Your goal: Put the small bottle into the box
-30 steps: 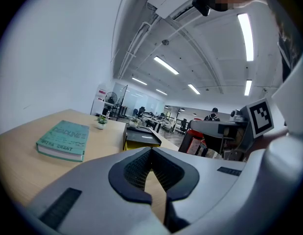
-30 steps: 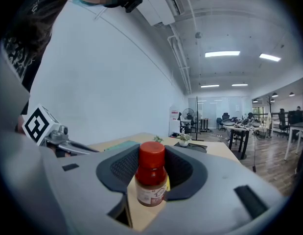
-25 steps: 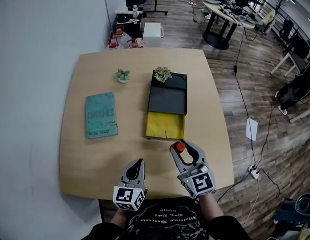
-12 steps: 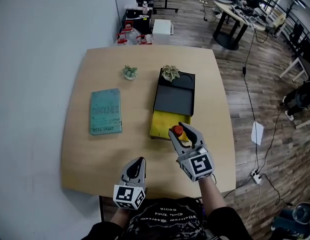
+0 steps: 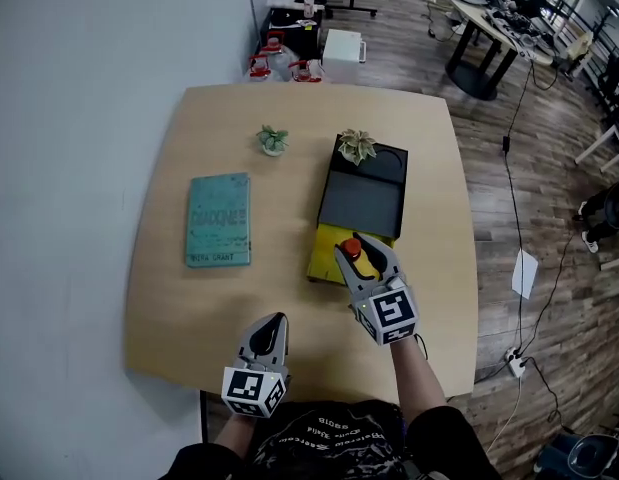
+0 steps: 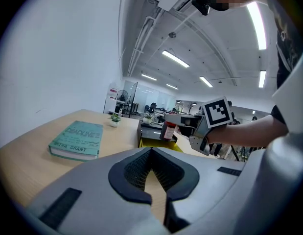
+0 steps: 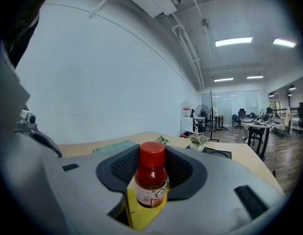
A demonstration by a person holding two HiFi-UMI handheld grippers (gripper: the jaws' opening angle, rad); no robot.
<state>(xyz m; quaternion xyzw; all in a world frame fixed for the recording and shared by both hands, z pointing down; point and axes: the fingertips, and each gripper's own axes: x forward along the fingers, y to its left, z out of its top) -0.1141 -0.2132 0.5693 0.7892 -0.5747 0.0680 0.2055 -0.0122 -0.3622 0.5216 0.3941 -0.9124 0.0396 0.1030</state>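
Pale wooden table (image 5: 189, 308) | right gripper (image 5: 360, 258) pinches small red-capped bottle (image 7: 151, 180) above black-and-yellow box (image 5: 361, 203) | left gripper (image 5: 277, 324) pressed together, empty.

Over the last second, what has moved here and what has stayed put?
The right gripper, shut on the small bottle, has carried it from the near edge of the table to above the yellow front of the box. Nothing was grasped or released. The left gripper stays shut and empty near that edge; the book, the small plant and the plant on the box have not moved.
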